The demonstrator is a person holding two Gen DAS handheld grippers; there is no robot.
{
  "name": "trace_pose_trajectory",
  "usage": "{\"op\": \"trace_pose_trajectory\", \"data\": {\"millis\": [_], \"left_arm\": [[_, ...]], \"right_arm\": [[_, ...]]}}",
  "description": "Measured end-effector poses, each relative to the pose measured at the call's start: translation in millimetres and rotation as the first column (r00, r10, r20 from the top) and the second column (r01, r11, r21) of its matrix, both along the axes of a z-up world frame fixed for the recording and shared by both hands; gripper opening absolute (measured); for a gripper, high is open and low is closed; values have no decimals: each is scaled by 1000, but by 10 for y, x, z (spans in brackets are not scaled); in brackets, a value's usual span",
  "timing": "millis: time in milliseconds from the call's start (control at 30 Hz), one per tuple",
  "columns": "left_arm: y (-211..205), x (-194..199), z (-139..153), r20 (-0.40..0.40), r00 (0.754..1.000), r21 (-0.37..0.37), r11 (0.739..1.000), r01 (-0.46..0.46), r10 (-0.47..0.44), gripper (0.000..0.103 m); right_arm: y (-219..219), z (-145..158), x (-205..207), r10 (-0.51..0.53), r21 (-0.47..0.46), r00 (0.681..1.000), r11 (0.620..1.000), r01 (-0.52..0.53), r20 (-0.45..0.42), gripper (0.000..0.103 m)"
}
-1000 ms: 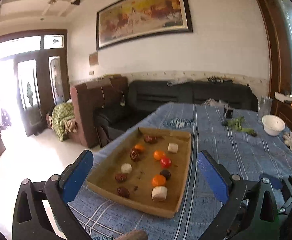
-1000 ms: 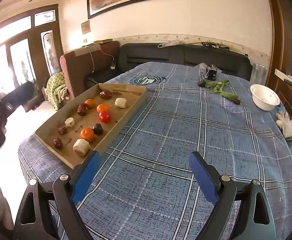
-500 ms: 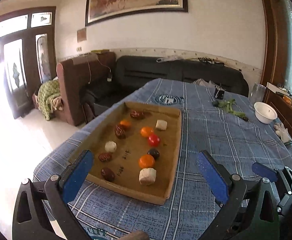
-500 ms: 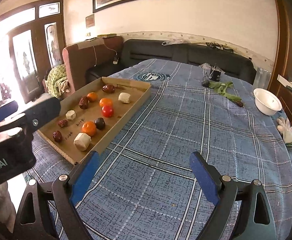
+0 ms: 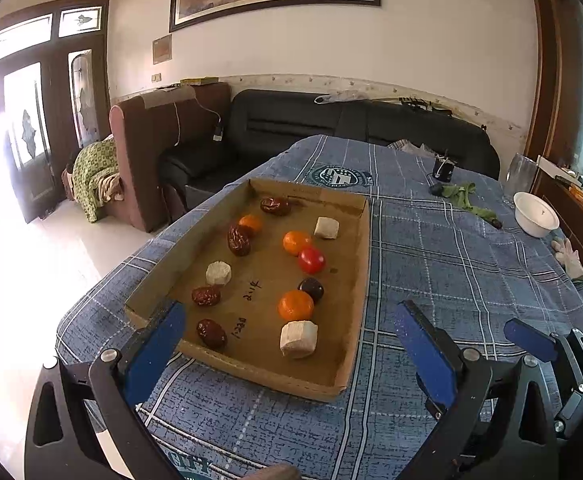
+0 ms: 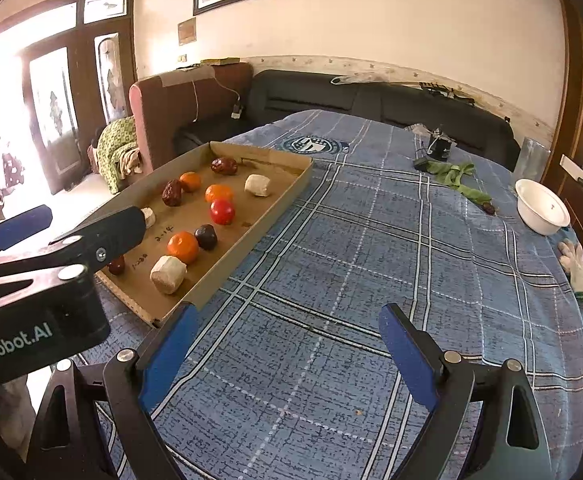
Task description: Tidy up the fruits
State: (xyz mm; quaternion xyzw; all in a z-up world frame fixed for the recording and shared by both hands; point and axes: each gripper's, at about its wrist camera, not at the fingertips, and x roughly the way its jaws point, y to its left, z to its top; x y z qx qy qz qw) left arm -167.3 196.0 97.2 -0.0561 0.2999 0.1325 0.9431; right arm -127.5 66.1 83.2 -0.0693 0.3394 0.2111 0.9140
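A shallow cardboard tray (image 5: 361, 264) (image 6: 287, 192) lies on the blue checked tablecloth. It holds several fruits: oranges (image 5: 295, 305) (image 6: 182, 246), a red tomato (image 5: 311, 260) (image 6: 222, 211), dark red dates (image 5: 211, 333), a dark plum (image 5: 311, 288) and pale white chunks (image 5: 298, 339) (image 6: 168, 274). My left gripper (image 5: 287, 344) is open and empty, hovering just before the tray's near edge; it also shows in the right wrist view (image 6: 51, 236). My right gripper (image 6: 287, 344) is open and empty over bare cloth, right of the tray.
A white bowl (image 5: 535, 214) (image 6: 542, 206) stands at the table's right edge beside a white glove (image 6: 577, 266). Green stems (image 6: 455, 178) and a small dark object (image 6: 439, 146) lie at the far side. Sofas stand beyond the table.
My left gripper has moved forward and to the right, closer to the tray. It has come further into the right wrist view. My right gripper has shifted slightly towards the tray.
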Motion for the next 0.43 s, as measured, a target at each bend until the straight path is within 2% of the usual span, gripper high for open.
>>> {"op": "trace_pose_trajectory", "data": {"millis": [433], "left_arm": [[135, 65, -47, -23, 999, -20, 999, -36, 35, 103]], "right_arm": [[184, -83, 20, 58, -24, 998, 998, -58, -27, 95]]}}
